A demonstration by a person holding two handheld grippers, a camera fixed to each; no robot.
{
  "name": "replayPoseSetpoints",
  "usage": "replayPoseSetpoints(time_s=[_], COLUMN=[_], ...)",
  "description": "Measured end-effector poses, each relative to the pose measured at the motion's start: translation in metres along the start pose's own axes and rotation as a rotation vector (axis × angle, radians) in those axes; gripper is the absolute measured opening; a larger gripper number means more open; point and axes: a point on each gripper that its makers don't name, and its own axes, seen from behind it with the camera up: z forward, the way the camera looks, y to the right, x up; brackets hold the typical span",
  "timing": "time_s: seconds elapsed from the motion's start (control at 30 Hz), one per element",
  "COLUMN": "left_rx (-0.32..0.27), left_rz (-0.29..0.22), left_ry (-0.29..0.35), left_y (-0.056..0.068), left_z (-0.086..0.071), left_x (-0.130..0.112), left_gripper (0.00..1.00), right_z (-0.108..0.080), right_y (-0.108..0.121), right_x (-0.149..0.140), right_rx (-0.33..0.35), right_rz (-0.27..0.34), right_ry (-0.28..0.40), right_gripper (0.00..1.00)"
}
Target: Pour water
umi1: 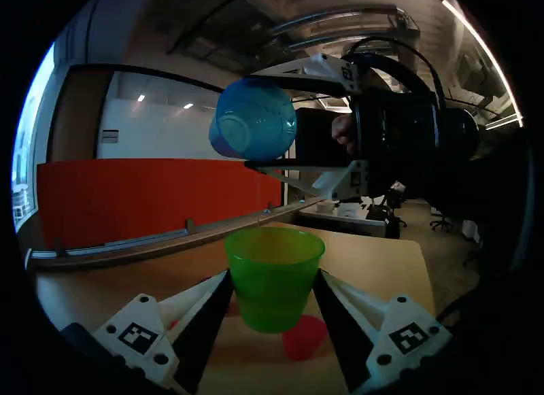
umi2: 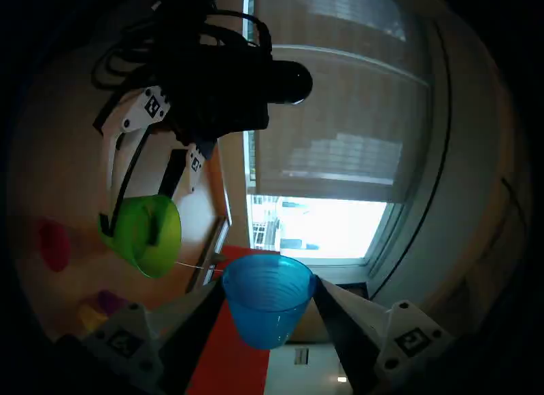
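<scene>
My left gripper [umi1: 272,286] is shut on a green cup [umi1: 274,276], held upright above the wooden table [umi1: 381,259]. Above it my right gripper [umi1: 253,118] is shut on a blue cup [umi1: 253,121], tipped on its side with its mouth toward the left. A thin stream of water [umi1: 259,201] falls from it into the green cup. In the right gripper view the blue cup [umi2: 267,306] sits between the fingers of my right gripper [umi2: 268,306], the stream [umi2: 197,266] runs to the green cup [umi2: 144,235], and the left gripper [umi2: 139,225] holds that cup.
A red cup [umi1: 304,335] stands on the table just below the green one, also seen as the red cup [umi2: 53,244]. Small purple and yellow objects [umi2: 102,306] lie nearby. An orange partition [umi1: 143,198] with a metal rail [umi1: 170,237] borders the table's far edge.
</scene>
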Motion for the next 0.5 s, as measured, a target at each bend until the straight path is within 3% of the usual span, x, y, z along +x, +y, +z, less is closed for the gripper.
replayPoseSetpoints(time_s=[0.5], left_rx=[0.003], left_rz=[0.002], left_ry=[0.001], left_y=[-0.0014], left_z=[0.0002], left_x=[0.0017], left_gripper=[0.81], right_z=[-0.0006], right_y=[0.001], right_x=[-0.0006], right_rx=[-0.006], right_rz=[0.018], right_ry=[0.004], right_gripper=[0.93])
